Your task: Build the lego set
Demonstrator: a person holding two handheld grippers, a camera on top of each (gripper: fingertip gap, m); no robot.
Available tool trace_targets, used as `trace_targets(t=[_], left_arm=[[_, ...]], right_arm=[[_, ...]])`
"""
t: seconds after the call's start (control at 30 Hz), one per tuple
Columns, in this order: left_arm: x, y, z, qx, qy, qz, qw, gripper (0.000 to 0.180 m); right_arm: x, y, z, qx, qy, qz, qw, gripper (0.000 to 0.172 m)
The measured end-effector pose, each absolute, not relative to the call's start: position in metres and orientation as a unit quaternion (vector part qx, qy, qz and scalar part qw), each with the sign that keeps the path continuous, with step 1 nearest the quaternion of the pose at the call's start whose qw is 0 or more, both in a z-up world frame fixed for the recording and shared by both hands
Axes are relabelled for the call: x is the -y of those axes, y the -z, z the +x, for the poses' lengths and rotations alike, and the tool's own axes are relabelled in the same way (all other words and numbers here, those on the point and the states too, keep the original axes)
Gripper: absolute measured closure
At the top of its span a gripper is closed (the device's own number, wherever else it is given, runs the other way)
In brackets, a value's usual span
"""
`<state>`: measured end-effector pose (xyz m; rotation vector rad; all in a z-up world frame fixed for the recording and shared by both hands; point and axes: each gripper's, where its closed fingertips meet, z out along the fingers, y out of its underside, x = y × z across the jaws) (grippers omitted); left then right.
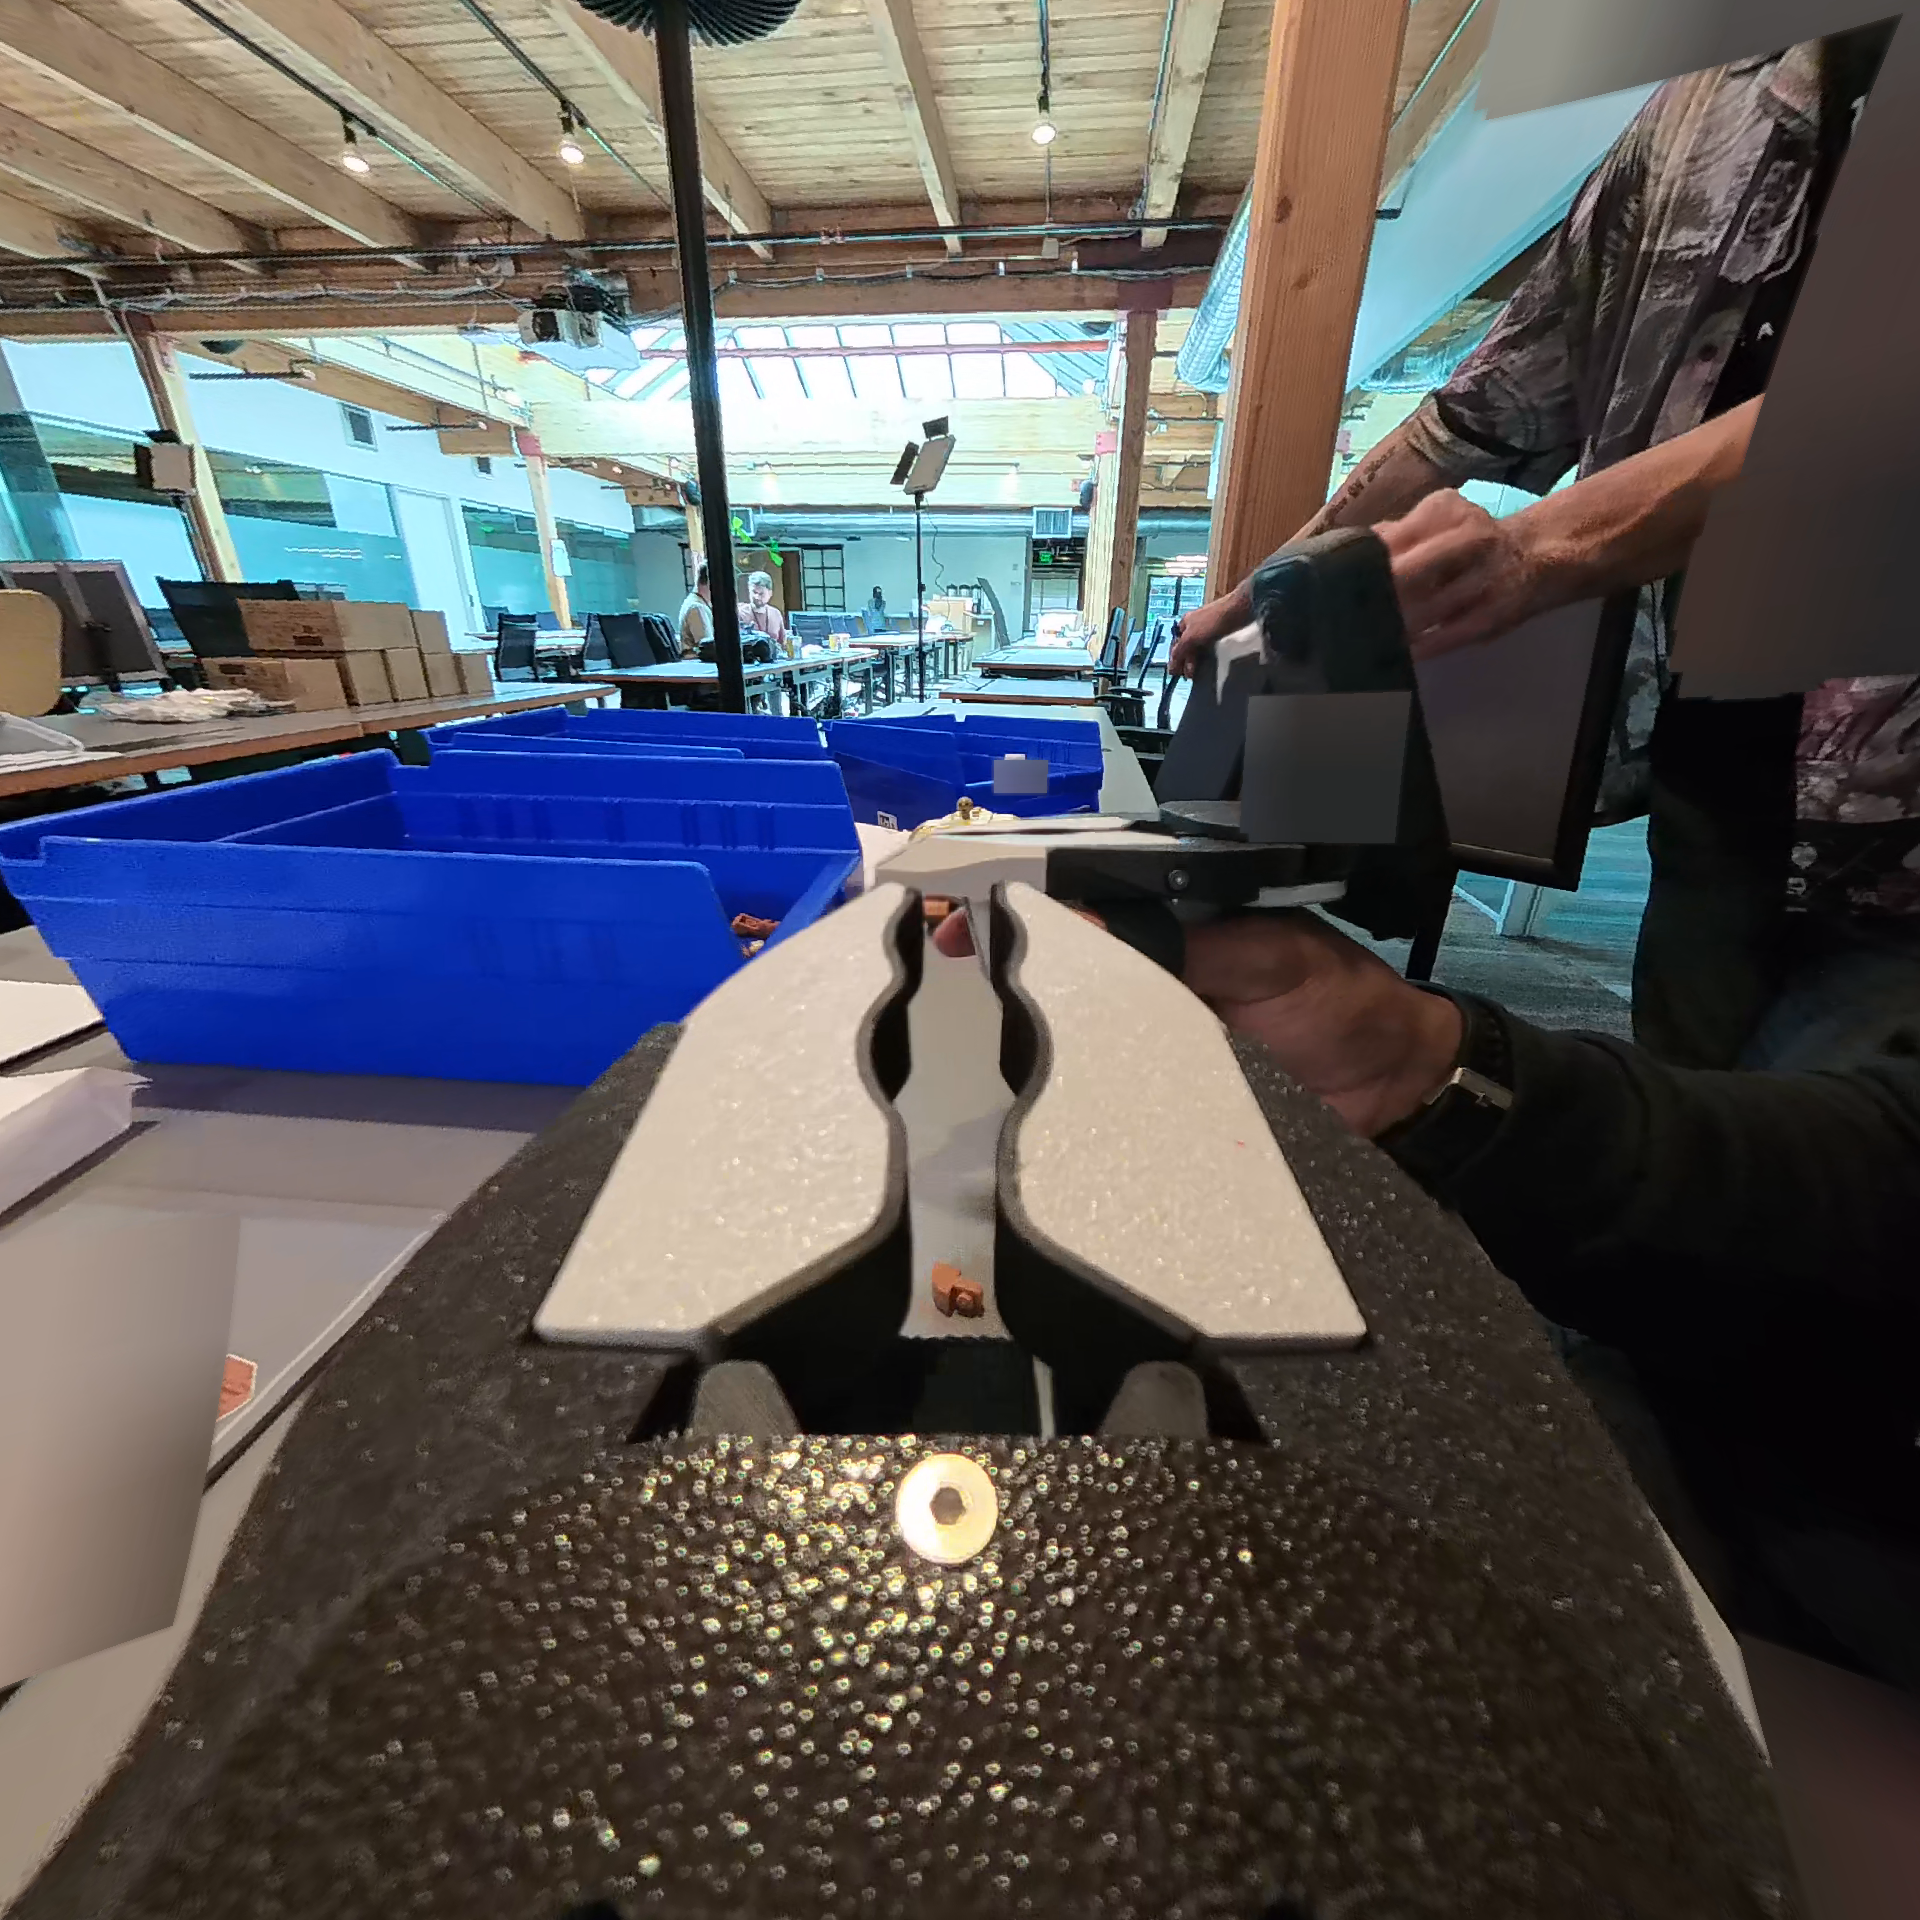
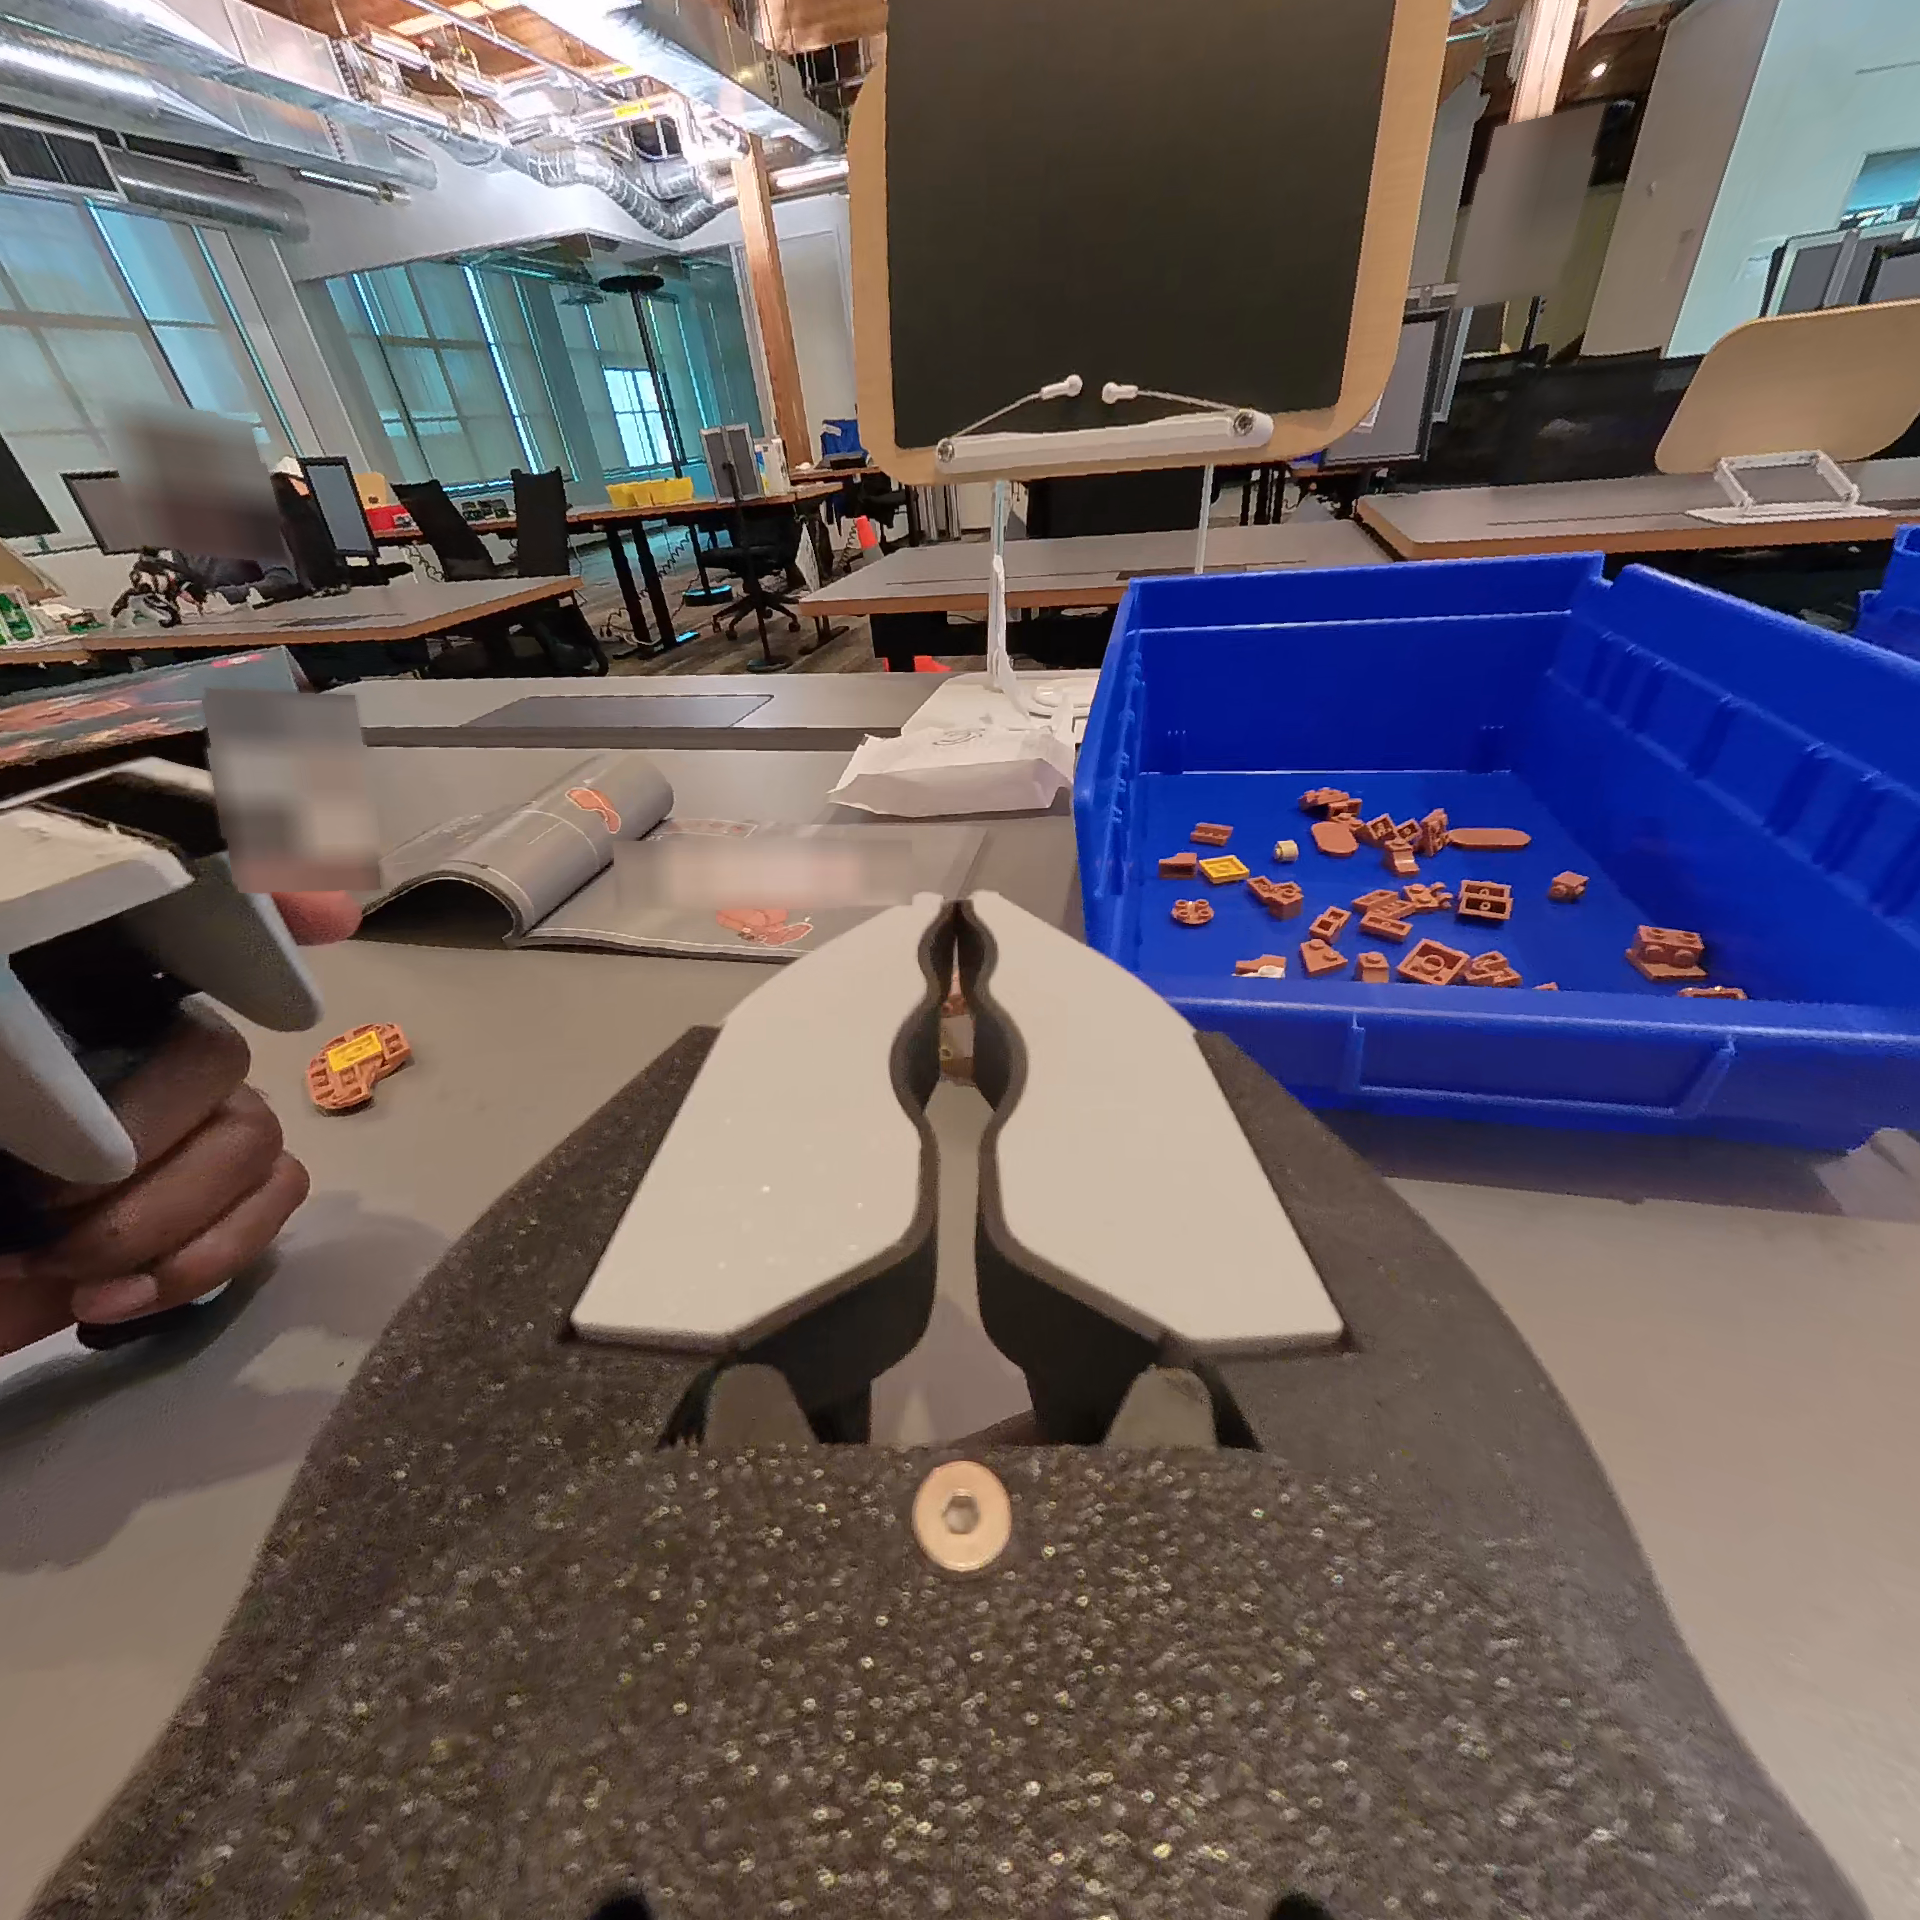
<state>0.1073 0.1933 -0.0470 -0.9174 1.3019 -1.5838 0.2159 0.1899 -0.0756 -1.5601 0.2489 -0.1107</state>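
Left gripper (image 1: pixel 956 914): narrowly parted, nothing between the pads, held low over the table (image 2: pixel 623 1049) in a hand (image 2: pixel 156 1174). Through the slit between its fingers, one small brown piece (image 1: pixel 956 1288) lying loose on the surface beneath, untouched.

Right gripper (image 2: pixel 956 909): closed, fingertips meeting, pointing across the table towards an open booklet (image 2: pixel 540 831). In the hollow just behind the tips, a brown bit (image 2: pixel 954 1029); cannot tell whether pinched there or only lying below and seen through the opening. From the left wrist view, crossing just in front of the left gripper's tips, the two tools close together.

Put together so far, by the look of it: only one small build (image 2: pixel 358 1065), a flat brown cluster with a yellow tile on top, resting on the table near the left gripper, touched by neither tool.

Loose and unused: a good many brown pieces (image 2: pixel 1434 914) scattered over the floor of the blue bin (image 2: pixel 1455 1070) to the right of the right gripper, with a yellow tile and a small pale round bit among them. Further blue bins beyond in the left wrist view, contents mostly hidden.

Behind the booklet, a crumpled white bag (image 2: pixel 956 769). Judging by the heap against the single small cluster, early days rather than late
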Motion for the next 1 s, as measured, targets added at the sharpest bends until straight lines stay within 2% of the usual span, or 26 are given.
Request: trace_targets(t=[0.1, 0.17, 0.23, 0.27, 0.3, 0.37, 0.4, 0.5, 0.6, 0.67, 0.73, 0.77, 0.87, 1.0], left_arm=[[-0.1965, 0.0464, 0.1076, -0.516, 0.636, -0.373, 0.437, 0.165], [-0.1973, 0.0462, 0.1078, -0.514, 0.635, -0.374, 0.438, 0.164], [-0.1942, 0.0462, 0.1061, -0.522, 0.636, -0.364, 0.436, 0.18], [-0.1924, 0.0463, 0.1057, -0.526, 0.636, -0.361, 0.434, 0.18], [-0.1913, 0.0467, 0.1058, -0.53, 0.635, -0.36, 0.432, 0.18], [-0.1918, 0.0467, 0.1064, -0.528, 0.633, -0.362, 0.436, 0.179], [-0.1925, 0.0465, 0.1067, -0.525, 0.634, -0.364, 0.437, 0.173], [-0.1963, 0.0469, 0.1082, -0.517, 0.635, -0.374, 0.437, 0.164], [-0.1987, 0.0465, 0.1084, -0.513, 0.634, -0.377, 0.439, 0.162], [-0.1954, 0.0461, 0.1064, -0.52, 0.636, -0.366, 0.437, 0.18], [-0.1925, 0.0469, 0.1064, -0.528, 0.634, -0.363, 0.434, 0.18], [-0.1923, 0.0473, 0.1069, -0.528, 0.632, -0.364, 0.434, 0.18], [-0.1954, 0.047, 0.108, -0.519, 0.633, -0.371, 0.438, 0.166], [-0.1996, 0.0462, 0.1084, -0.511, 0.634, -0.378, 0.441, 0.162]], right_arm=[[-0.1903, 0.0762, 0.2156, -0.112, 0.048, -0.703, 0.701, 0.169], [-0.1908, 0.0769, 0.216, -0.113, 0.047, -0.705, 0.699, 0.155], [-0.1909, 0.0771, 0.2167, -0.117, 0.046, -0.705, 0.698, 0.148], [-0.1906, 0.0768, 0.2171, -0.118, 0.046, -0.704, 0.699, 0.148], [-0.1901, 0.0762, 0.2173, -0.119, 0.046, -0.703, 0.7, 0.149], [-0.1889, 0.0743, 0.2172, -0.117, 0.048, -0.698, 0.705, 0.165], [-0.1884, 0.0733, 0.2167, -0.115, 0.049, -0.696, 0.707, 0.171], [-0.1887, 0.0735, 0.2157, -0.112, 0.046, -0.697, 0.707, 0.172], [-0.1892, 0.0743, 0.2166, -0.116, 0.046, -0.699, 0.705, 0.157], [-0.1897, 0.0751, 0.2168, -0.117, 0.045, -0.7, 0.703, 0.148], [-0.1896, 0.0747, 0.2166, -0.117, 0.046, -0.7, 0.703, 0.147], [-0.1895, 0.0743, 0.2165, -0.116, 0.046, -0.699, 0.704, 0.148], [-0.188, 0.0717, 0.215, -0.111, 0.047, -0.693, 0.711, 0.171], [-0.1883, 0.072, 0.2148, -0.111, 0.046, -0.694, 0.71, 0.17]])
